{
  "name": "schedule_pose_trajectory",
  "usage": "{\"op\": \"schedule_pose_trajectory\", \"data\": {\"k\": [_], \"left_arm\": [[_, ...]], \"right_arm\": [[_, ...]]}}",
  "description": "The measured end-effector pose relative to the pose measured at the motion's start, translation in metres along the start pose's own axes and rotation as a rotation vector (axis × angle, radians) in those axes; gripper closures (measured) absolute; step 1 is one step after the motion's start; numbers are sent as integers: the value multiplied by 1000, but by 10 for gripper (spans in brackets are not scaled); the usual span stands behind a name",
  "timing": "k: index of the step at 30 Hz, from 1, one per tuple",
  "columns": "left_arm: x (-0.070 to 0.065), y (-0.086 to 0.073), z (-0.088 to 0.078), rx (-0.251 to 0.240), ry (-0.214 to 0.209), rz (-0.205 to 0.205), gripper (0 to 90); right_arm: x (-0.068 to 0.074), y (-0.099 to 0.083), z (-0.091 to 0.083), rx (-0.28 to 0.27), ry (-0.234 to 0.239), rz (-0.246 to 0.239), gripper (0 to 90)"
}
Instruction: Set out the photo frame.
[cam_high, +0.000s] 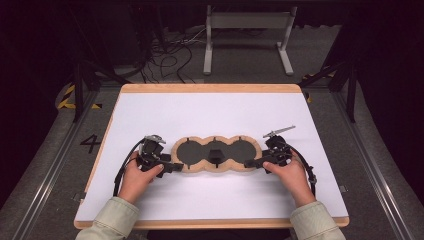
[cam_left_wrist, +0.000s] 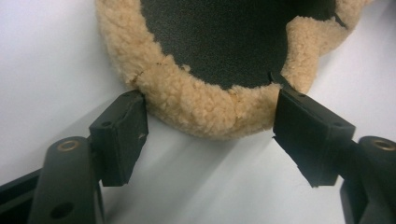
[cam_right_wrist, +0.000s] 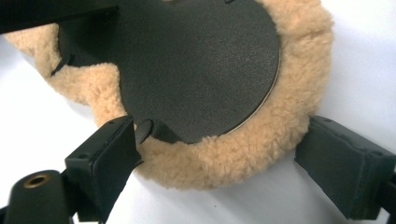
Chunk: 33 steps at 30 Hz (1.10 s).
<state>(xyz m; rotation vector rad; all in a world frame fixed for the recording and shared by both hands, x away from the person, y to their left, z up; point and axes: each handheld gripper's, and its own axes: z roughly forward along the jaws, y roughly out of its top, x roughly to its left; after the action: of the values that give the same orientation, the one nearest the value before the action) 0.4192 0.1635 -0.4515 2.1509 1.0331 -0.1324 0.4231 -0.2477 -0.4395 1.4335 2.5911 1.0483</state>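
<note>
Nearest the cameras, black jaws stand wide apart around fleecy rim, and that spread is deliberate as I read it: each gripper has to straddle a rounded lobe before it can pinch anything. Under everything lies the white surface, bare apart from the one piece, so nothing crowds my hands. On it, near my edge and lying flat, rests the three-lobed fleece-rimmed piece, tan pile around dark panels, its long axis running side to side, which is why I come at it from both ends at once. At its left end my left gripper sits low, jaws splayed, both pads close against or just touching the outer curve of the pile; I cannot tell which. At the right end my right gripper is likewise spread, one jaw by a small dark tab at the panel's edge, the other just outside the rim. Neither holds anything yet.
</note>
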Motion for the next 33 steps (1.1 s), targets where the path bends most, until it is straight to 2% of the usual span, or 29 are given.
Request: {"op": "schedule_pose_trajectory", "data": {"k": [3,5,7,12,16,18,21,24,29,32,33], "left_arm": [[0,0,0,1,2,2,290],[0,1,-1,10,20,19,300],[-1,1,-1,12,19,16,302],[0,0,-1,10,18,19,326],[0,1,-1,12,20,23,328],[0,1,-2,14,22,21,333],[-2,1,-3,13,21,15,342],[-3,1,-4,15,36,23,357],[-6,2,-7,-11,68,48,405],[-10,2,-10,-24,93,61,438],[-10,3,-11,-28,99,65,438]], "right_arm": [[0,0,0,-3,4,7,126],[1,-1,1,-12,-11,14,124],[2,-2,1,-18,-13,20,127],[-1,-1,-1,-17,-13,42,177],[0,0,-1,-9,-21,37,189],[-1,0,-3,-17,-27,54,241],[-1,0,-4,-18,-37,58,253],[1,0,-5,-23,-48,55,276],[2,0,-11,-52,-64,49,318],[4,0,-16,-82,-92,47,407],[4,0,-16,-82,-92,47,407]]}}
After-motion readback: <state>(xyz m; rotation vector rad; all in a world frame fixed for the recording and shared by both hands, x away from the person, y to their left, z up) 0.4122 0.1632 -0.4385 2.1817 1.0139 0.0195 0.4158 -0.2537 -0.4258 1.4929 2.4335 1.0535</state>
